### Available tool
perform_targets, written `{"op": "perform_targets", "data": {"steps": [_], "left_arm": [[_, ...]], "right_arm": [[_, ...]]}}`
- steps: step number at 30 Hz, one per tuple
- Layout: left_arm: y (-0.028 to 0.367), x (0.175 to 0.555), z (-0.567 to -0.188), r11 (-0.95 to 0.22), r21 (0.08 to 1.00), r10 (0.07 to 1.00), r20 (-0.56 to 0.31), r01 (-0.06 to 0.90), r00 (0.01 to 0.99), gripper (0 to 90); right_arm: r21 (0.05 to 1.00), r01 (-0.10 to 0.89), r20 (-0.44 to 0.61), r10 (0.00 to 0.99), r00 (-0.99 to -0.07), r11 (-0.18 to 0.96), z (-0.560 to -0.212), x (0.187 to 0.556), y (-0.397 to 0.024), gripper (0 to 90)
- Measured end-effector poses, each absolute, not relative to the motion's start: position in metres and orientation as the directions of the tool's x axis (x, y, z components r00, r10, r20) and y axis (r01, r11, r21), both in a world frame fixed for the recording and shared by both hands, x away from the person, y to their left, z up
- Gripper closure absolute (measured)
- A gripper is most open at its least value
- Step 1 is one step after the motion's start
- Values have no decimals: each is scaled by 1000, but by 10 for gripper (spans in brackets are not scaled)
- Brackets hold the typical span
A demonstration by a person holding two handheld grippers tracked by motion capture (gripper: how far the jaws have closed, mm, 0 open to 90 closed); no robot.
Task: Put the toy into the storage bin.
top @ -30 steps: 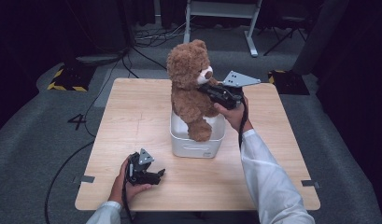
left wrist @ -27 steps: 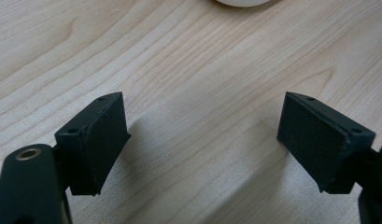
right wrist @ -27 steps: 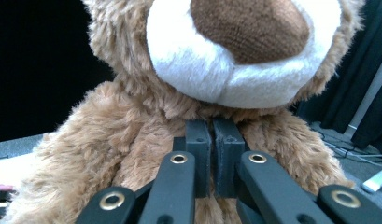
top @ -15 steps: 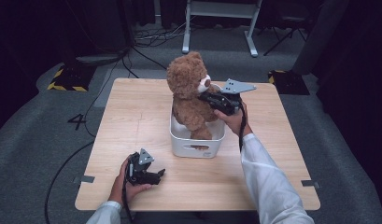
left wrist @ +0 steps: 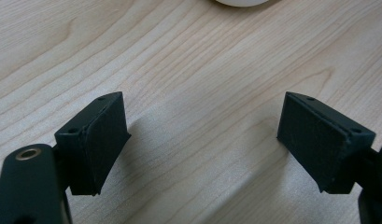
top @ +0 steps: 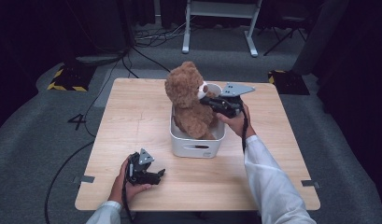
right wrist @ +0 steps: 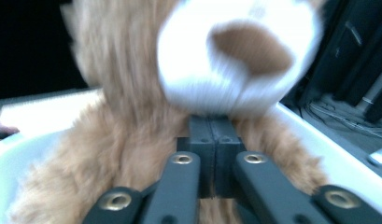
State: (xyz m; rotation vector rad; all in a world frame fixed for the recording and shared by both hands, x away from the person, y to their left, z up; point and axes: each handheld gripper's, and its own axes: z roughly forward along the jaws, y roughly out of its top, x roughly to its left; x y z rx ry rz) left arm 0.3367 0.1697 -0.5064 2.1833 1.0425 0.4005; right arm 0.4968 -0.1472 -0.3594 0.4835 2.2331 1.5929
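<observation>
A brown teddy bear (top: 188,100) with a white muzzle sits upright in a white bin (top: 198,148) at the middle of the wooden table (top: 132,116). My right gripper (top: 206,101) reaches in from the right and is shut on the bear's fur just under its chin. In the right gripper view the two jaws (right wrist: 212,135) press together against the bear's (right wrist: 128,121) neck, with the bin rim (right wrist: 319,140) behind. My left gripper (top: 159,173) rests on the table near the front edge, left of the bin. Its jaws (left wrist: 202,140) stand open over bare wood.
The bin's white edge (left wrist: 240,2) lies just beyond the left gripper. Bare table stretches to the left and right of the bin. Off the table, cables (top: 146,37) and a white stand's legs (top: 216,28) lie on the grey floor behind.
My right gripper has come down with the bear, which has sunk from above the bin to sit inside it. The left gripper has stayed where it was.
</observation>
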Motion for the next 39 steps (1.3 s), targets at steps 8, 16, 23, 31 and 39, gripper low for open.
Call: {"op": "perform_targets", "data": {"steps": [8,16,23,31,39], "left_arm": [[170,337,-506,-452,689,774,-13,567,633,161],[170,337,-506,-452,689,774,-13,567,633,161],[170,337,-506,-450,690,775,-15,567,632,161],[170,337,-506,-450,690,775,-15,568,632,161],[170,337,-506,-450,689,775,-15,568,632,161]], "right_arm": [[951,78,-76,474,-877,298,-356,494,-155,900],[945,80,-83,469,-879,318,-358,493,-154,900],[937,97,-76,467,-881,335,-363,493,-155,863],[928,117,-68,472,-879,353,-367,490,-160,779],[923,143,-55,491,-870,358,-366,483,-167,585]]}}
